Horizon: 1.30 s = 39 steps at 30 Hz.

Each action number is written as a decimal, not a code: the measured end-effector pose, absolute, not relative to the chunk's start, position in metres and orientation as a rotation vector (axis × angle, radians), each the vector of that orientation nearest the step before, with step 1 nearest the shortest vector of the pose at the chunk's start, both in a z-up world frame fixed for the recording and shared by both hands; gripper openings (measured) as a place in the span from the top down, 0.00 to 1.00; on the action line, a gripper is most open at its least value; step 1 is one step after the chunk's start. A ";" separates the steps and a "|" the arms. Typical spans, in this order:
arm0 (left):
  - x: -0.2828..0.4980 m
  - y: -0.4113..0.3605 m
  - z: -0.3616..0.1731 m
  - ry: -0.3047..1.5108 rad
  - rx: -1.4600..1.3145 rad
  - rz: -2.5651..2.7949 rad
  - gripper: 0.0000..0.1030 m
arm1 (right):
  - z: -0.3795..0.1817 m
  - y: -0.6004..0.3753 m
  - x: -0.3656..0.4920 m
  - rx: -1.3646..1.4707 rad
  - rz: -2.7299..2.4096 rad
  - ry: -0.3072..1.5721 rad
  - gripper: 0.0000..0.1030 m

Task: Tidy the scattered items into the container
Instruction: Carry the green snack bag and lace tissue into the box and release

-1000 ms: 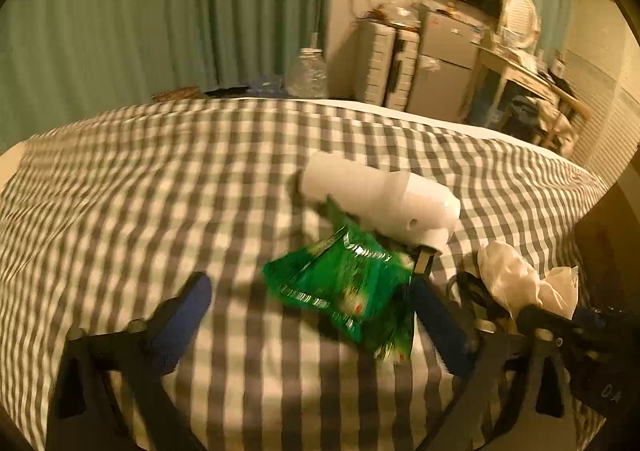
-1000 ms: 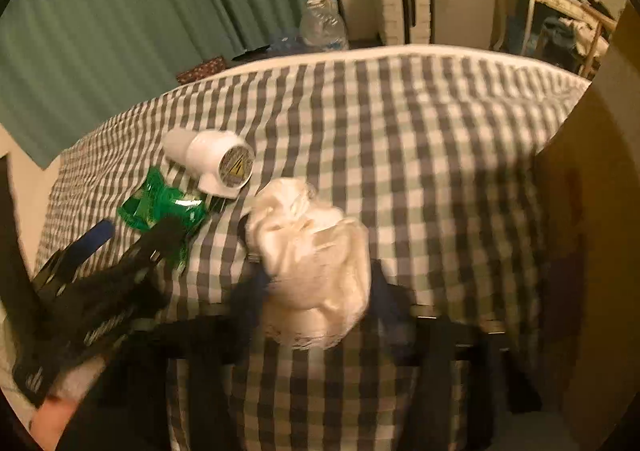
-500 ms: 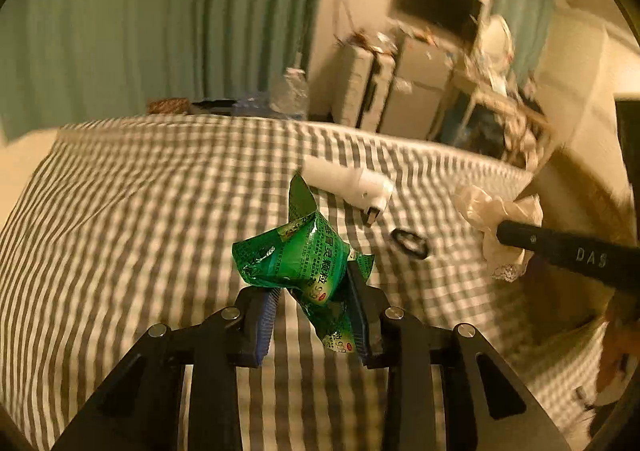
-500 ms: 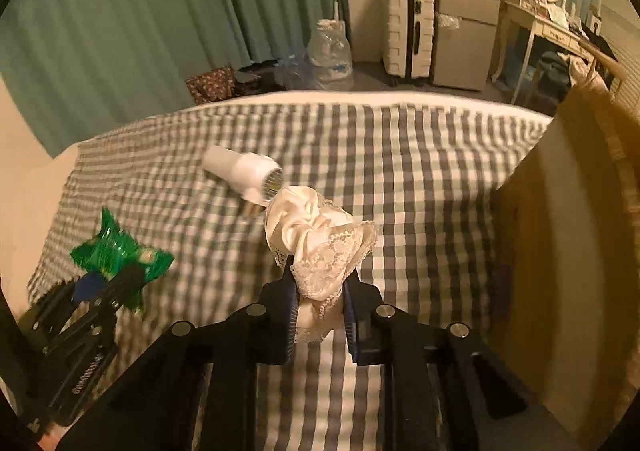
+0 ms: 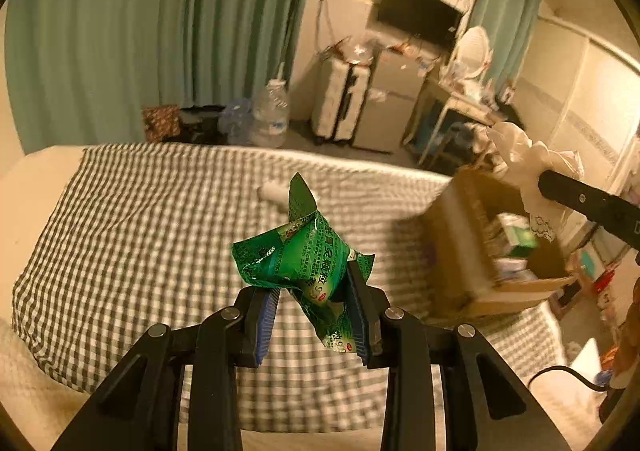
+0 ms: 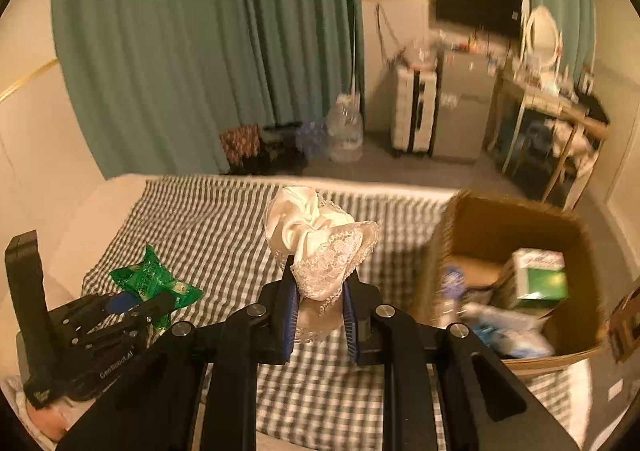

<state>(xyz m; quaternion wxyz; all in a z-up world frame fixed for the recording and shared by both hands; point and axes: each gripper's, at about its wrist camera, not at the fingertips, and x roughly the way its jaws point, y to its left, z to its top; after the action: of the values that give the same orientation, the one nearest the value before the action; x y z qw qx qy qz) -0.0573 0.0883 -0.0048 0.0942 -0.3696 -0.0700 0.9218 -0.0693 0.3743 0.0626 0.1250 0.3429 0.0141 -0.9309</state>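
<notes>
On the grey-checked bedspread (image 6: 208, 219), the open brown cardboard box (image 6: 496, 211) sits lower right. The left gripper (image 5: 312, 315) pinches a crumpled green foil packet (image 5: 304, 259), and the right gripper (image 6: 320, 311) is clamped on a cream lace-trimmed satin cloth (image 6: 316, 239). Each should probably be released only once above the box opening.

Pinched in the left gripper (image 5: 312, 315), the green packet (image 5: 304, 263) is glossy, crinkled foil. The white bundle (image 6: 320, 243) in the right gripper (image 6: 318, 315) is shiny satin edged with lace. Right of both, the box (image 6: 440, 247) is matt brown cardboard.
</notes>
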 end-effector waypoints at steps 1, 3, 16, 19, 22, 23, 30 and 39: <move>-0.053 0.098 0.006 -0.215 -1.083 2.730 0.68 | 0.075 0.384 -0.060 0.974 -2.732 0.054 0.82; -0.043 0.120 0.026 -0.195 -1.050 2.723 0.68 | 0.093 0.402 -0.051 0.932 -2.758 0.048 0.82; -0.088 0.308 0.036 -0.018 -0.915 2.529 0.68 | 0.074 0.547 -0.078 1.045 -2.885 -0.227 0.82; -0.111 0.337 0.003 0.038 -0.975 2.490 0.68 | 0.052 0.569 -0.093 1.097 -2.888 -0.300 0.82; -0.129 0.353 -0.024 0.069 -1.019 2.478 0.68 | 0.030 0.588 -0.112 1.177 -2.889 -0.363 0.82; -0.133 0.358 -0.031 0.073 -1.024 2.466 0.68 | 0.023 0.593 -0.107 1.191 -2.884 -0.374 0.82; -0.145 0.373 -0.058 0.117 -1.012 2.400 0.49 | -0.004 0.605 -0.127 1.239 -2.879 -0.411 0.80; -0.120 0.348 -0.042 0.165 -0.929 2.485 0.05 | 0.015 0.619 -0.107 1.121 -2.993 -0.555 0.24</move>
<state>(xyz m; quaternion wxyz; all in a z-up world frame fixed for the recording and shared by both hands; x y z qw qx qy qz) -0.1198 0.3476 -0.0422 0.2395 -0.3395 0.0602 0.9076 -0.1073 0.6189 0.0154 -0.0512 0.3452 -0.1709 -0.9214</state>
